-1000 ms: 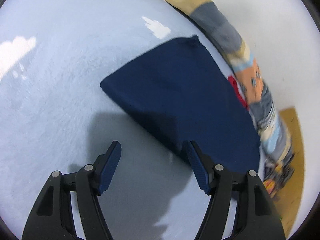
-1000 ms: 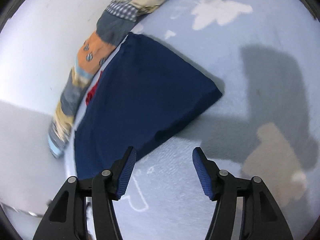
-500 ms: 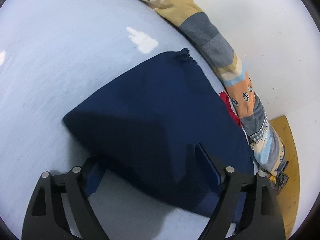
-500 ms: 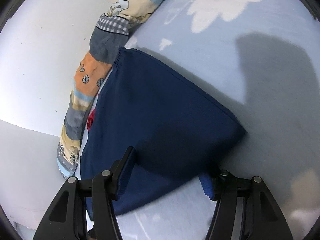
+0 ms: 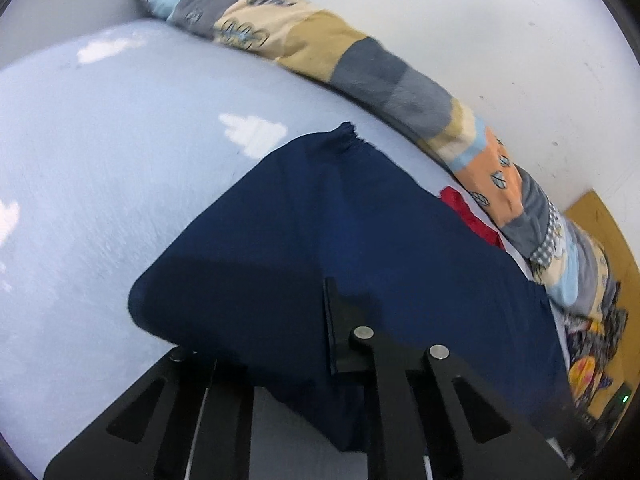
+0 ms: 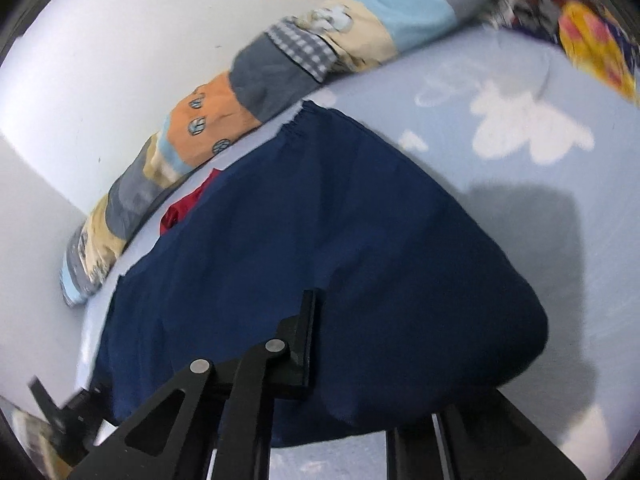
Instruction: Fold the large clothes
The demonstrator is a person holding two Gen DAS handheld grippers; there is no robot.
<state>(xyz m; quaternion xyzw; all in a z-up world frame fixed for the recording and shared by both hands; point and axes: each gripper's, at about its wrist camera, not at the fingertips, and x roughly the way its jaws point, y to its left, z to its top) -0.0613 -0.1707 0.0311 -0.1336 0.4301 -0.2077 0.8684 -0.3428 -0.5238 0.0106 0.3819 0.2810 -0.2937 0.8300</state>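
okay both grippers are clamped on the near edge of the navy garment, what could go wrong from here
1. The left gripper and right gripper, whose fingers have just been closing, pinch the folded navy garment only at its near edge; some layers might slip out.
2. The red cloth tucked under its far side may drag along.
3. Uneven lifting could skew the fold.

Bedroom, cloud-print bedsheet (image 5: 100, 152), patchwork bolster (image 5: 384, 76) (by wall)

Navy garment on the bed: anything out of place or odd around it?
One thing: a red piece of cloth pokes out from under the far edge of the navy garment, beside the patchwork bolster. What it belongs to cannot be told. Otherwise nothing stands out.
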